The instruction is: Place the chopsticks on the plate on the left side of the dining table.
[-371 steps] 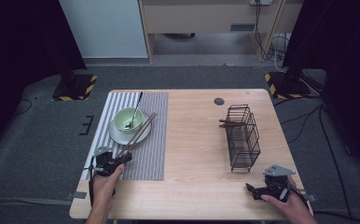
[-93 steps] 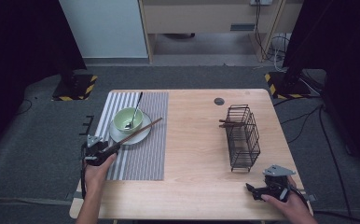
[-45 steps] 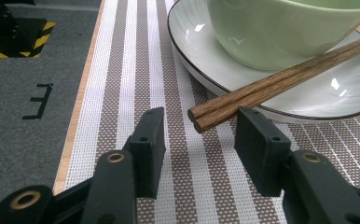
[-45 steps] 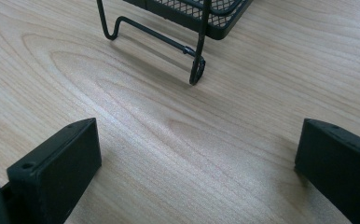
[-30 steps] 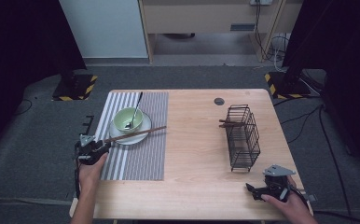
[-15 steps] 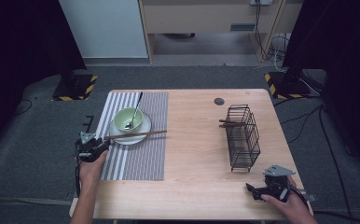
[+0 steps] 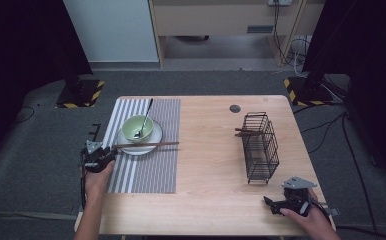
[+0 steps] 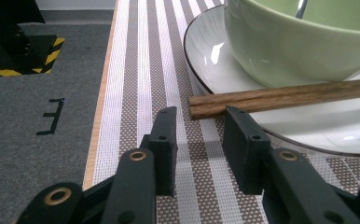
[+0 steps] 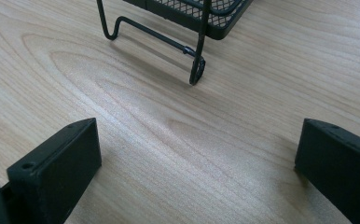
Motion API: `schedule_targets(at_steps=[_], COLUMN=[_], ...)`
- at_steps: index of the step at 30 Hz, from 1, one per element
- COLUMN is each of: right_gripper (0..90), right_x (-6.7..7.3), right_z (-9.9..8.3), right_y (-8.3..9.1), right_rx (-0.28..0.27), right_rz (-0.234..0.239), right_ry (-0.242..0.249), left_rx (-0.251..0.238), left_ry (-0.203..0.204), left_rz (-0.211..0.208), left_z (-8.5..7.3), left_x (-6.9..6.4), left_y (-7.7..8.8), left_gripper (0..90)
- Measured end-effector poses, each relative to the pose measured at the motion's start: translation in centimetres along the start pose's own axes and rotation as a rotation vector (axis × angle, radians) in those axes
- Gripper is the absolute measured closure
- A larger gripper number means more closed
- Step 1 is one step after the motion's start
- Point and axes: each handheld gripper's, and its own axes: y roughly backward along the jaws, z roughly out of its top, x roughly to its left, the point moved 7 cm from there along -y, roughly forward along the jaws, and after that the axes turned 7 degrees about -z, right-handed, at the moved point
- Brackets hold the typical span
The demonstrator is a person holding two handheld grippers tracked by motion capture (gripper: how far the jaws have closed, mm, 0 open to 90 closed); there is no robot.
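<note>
A pale wooden bench (image 7: pixel 206 165) stands on grey carpet, dark curtains at both sides. On it lie one striped mat (image 7: pixel 153 165), one white plate (image 7: pixel 153 142) bearing one green bowl (image 7: pixel 137 128) with one spoon (image 7: pixel 145 116), and one black wire basket (image 7: pixel 260 147). Two brown chopsticks (image 8: pixel 280 95) lie side by side across the plate's near rim, long axis across the bench, their ends just ahead of the left tongs (image 8: pixel 199 126). These jaws have just been closing, a narrow gap left, nothing gripped. The right tongs (image 9: pixel 197 149) gape wide over bare wood, empty.
</note>
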Motion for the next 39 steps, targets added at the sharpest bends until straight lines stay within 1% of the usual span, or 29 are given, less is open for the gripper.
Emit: schedule_targets(at_steps=[2,7,13,21,32,37,39], right_gripper=[0.4,0.4,0.4,0.4,0.4,0.4,0.4], right_x=[0.0,0.0,0.0,0.0,0.0,0.0,0.0], right_z=[0.0,0.0,0.0,0.0,0.0,0.0,0.0], right_y=[0.0,0.0,0.0,0.0,0.0,0.0,0.0], right_rx=[0.0,0.0,0.0,0.0,0.0,0.0,0.0], right_rz=[0.0,0.0,0.0,0.0,0.0,0.0,0.0], right_ry=[0.0,0.0,0.0,0.0,0.0,0.0,0.0], left_rx=[0.006,0.013,0.011,0.01,0.011,0.021,0.021], left_ry=[-0.007,-0.004,0.003,0.004,0.007,0.014,0.008], left_rz=[0.002,0.007,0.009,0.006,0.006,-0.007,-0.017], left_z=[0.09,-0.01,0.01,0.31,0.35,0.26,0.36], left_x=[0.02,0.23,0.44,0.44,0.65,0.54,0.26], left_y=[-0.05,-0.27,-0.42,-0.55,-0.61,-0.32,-0.02], left_gripper=[65.2,65.3,65.3,65.2,64.4,61.0,60.5])
